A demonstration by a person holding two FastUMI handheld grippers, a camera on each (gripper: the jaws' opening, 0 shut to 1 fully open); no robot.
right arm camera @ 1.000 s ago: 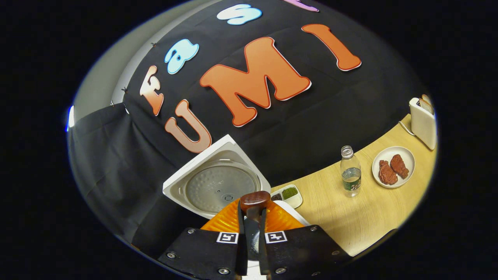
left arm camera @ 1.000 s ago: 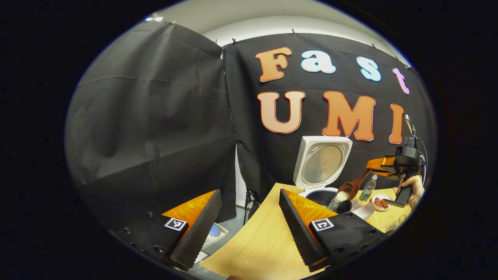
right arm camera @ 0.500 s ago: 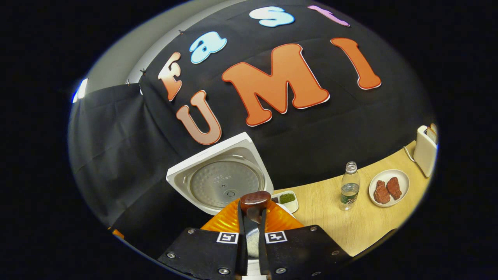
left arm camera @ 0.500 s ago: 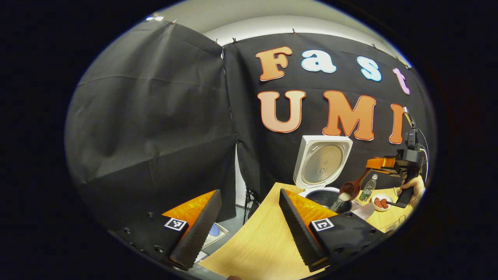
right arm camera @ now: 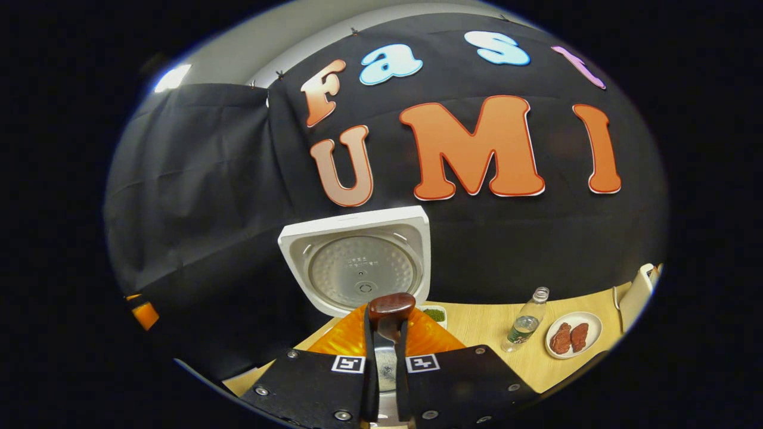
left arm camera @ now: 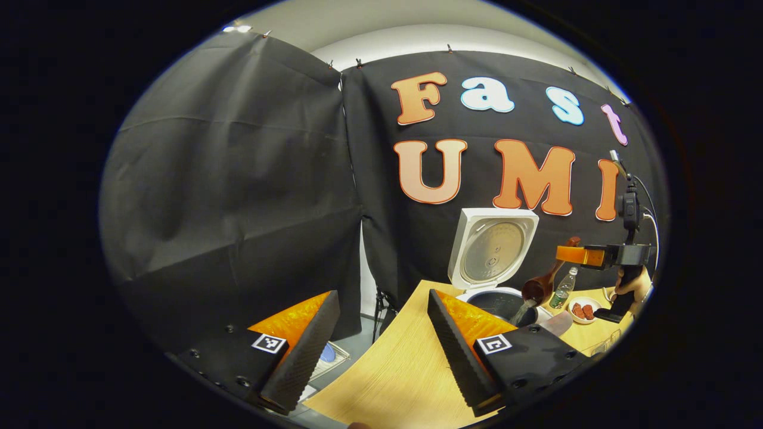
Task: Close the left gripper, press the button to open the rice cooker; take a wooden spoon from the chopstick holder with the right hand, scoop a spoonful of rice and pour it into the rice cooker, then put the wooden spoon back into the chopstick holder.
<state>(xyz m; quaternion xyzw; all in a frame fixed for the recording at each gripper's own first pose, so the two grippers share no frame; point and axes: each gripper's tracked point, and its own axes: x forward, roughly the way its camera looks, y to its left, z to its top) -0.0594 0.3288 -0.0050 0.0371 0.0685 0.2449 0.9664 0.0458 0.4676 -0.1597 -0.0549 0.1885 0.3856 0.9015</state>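
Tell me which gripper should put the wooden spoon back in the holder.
Right. The right gripper is already shut on the wooden spoon over the rice cooker; the left gripper hangs open and apart.

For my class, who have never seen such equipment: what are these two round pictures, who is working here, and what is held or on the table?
A person holds a two-finger gripper in each hand; a camera rides on each. In the left gripper view, the left gripper is open and idle above the wooden table. Farther off, the right gripper clamps a wooden spoon, tipping rice into the open rice cooker. The right gripper view looks along that spoon's handle and shows a water bottle and a plate of meat.
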